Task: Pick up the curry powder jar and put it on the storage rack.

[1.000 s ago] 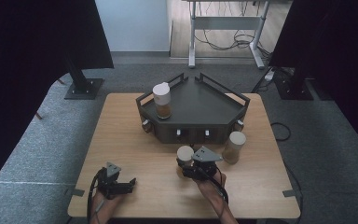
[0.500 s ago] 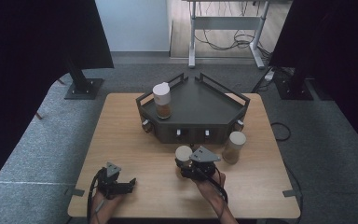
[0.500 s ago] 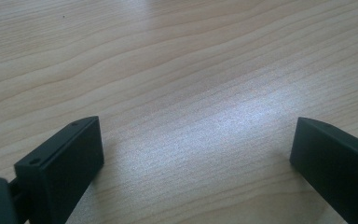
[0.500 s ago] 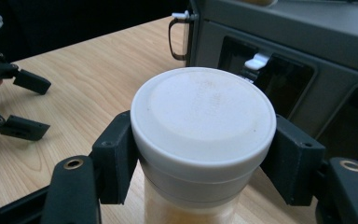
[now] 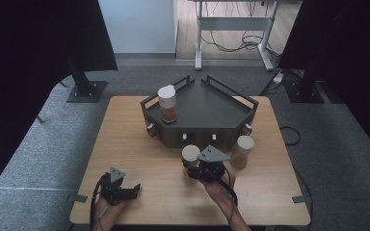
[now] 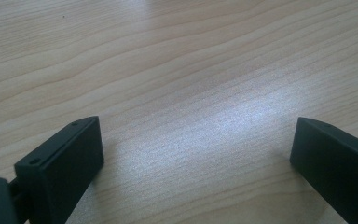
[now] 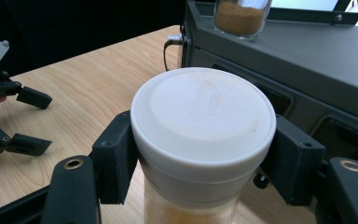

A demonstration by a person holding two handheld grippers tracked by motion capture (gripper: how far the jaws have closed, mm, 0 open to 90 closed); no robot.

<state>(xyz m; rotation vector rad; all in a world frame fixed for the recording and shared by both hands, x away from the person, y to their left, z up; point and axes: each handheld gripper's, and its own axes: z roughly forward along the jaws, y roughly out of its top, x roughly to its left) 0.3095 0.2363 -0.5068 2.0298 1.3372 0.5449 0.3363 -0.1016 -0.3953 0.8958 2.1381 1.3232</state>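
The right hand-held gripper (image 7: 200, 154) clamps a white-lidded jar (image 7: 203, 121) at lower centre of the high view, before the grey tray (image 5: 221, 113). The left hand-held gripper (image 6: 196, 154), lower left, gapes empty over the bench (image 5: 139, 154).

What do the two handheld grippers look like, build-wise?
Both are matte black. The left gripper and the right gripper each carry a grey three-cornered plate on top and trail a black cable back along the forearm. The fingers are blocky black pads with small screw holes; brass-coloured fasteners sit at their bases. Forearms are bare, no sleeves visible.
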